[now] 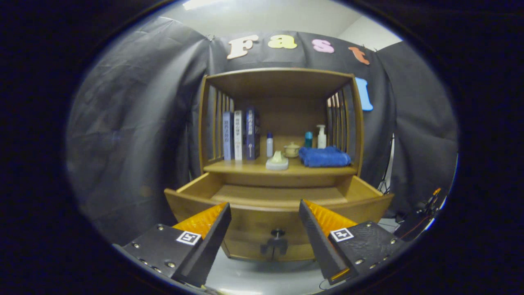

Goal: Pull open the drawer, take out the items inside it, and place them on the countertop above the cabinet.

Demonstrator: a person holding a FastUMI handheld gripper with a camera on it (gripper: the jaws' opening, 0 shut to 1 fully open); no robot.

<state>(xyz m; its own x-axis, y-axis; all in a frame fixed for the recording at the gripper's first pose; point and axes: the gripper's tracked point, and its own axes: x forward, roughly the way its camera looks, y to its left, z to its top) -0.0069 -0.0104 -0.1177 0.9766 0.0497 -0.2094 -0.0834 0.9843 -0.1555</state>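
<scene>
A wooden cabinet stands ahead of me with its drawer [278,196] pulled out; the drawer's inside shows only bare wood. A dark knob [278,234] sits on the drawer front, between and just beyond my fingers. On the countertop [245,167] above the drawer rest a folded blue towel [324,157] and a pale soap dish [277,162]. My gripper [265,208] hovers in front of the drawer front, open, with nothing between its fingers.
At the back of the countertop stand three books [240,135], a small white bottle [269,145], a lidded pot [291,150], a teal bottle [308,139] and a pump bottle [321,137]. Slatted sides and a wooden top enclose the shelf. Cables and a stand [425,209] lie to the right.
</scene>
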